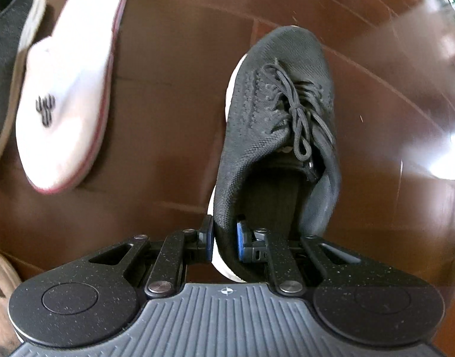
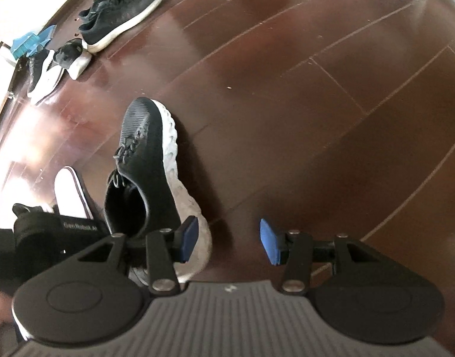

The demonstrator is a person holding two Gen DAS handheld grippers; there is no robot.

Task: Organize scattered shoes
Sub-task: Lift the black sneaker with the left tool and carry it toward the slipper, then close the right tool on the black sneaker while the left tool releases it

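Left gripper: the left gripper (image 1: pixel 224 242) is seen clamped on the heel collar of a dark grey knit lace-up sneaker with a white sole (image 1: pixel 275 125); one blue pad (image 1: pixel 209 239) is pressed on the outside of the collar, the other inside the shoe opening.
Held sneaker: the toe is pointed away from the camera, with the laces tied in a loose bow; in the right wrist view the same shoe (image 2: pixel 150 166) is shown tilted onto its side above the dark reddish-brown wooden plank floor (image 2: pixel 331 95). Whether the sole touches the floor cannot be told.
Right gripper: the right gripper (image 2: pixel 228 239) is held with its fingers wide apart and nothing between them; its left blue pad (image 2: pixel 189 238) is seen just beside the white sole of the held sneaker.
Slipper: a white fabric slipper with a pink-edged sole and a small dark logo (image 1: pixel 69 83) is laid on the floor to the left, just beside a black knit shoe with a white sole (image 1: pixel 7 50).
Far shoes: a black low sneaker with a white sole (image 2: pixel 123 15) and smaller black-and-white shoes (image 2: pixel 55 65) are grouped near the wall, well apart from the grippers.
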